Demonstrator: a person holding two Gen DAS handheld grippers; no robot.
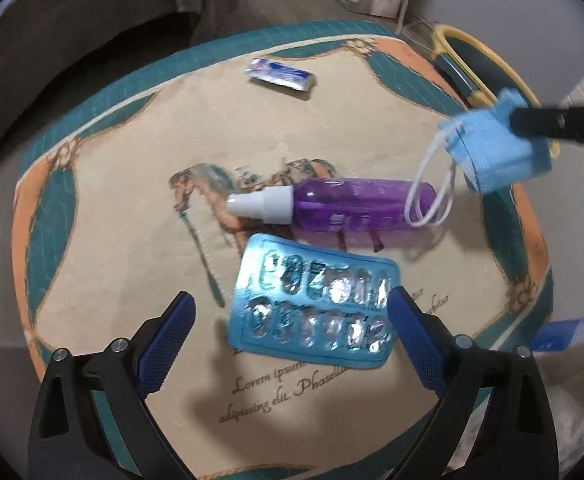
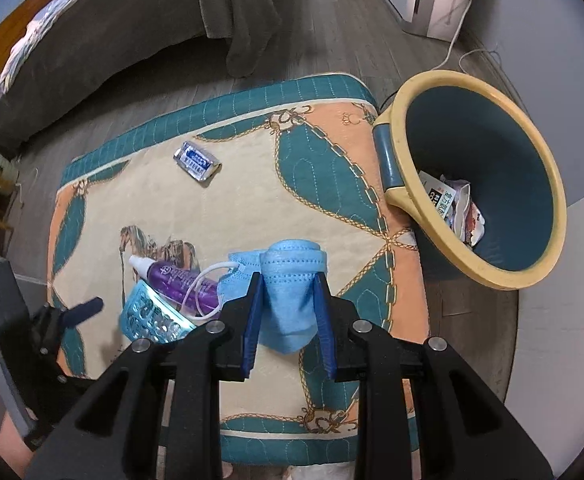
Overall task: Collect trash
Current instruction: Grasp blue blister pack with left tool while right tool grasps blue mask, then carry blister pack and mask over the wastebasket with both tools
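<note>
We see our right gripper (image 2: 286, 280) clamped on a folded blue face mask (image 2: 290, 300), lifted above the patterned mat (image 2: 252, 208). Our left gripper (image 1: 288, 304) hangs wide open over a blister pack (image 1: 312, 304). At two o'clock stands the bin (image 2: 540, 248).

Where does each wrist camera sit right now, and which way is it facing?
Left wrist: on the open left gripper, looking steeply down at the blister pack; its own fingers show.
Right wrist: on the right gripper, looking down, shut on the blue face mask, trash bin at right.
Shared: spray bottle, wrapper, quilted mat.
</note>
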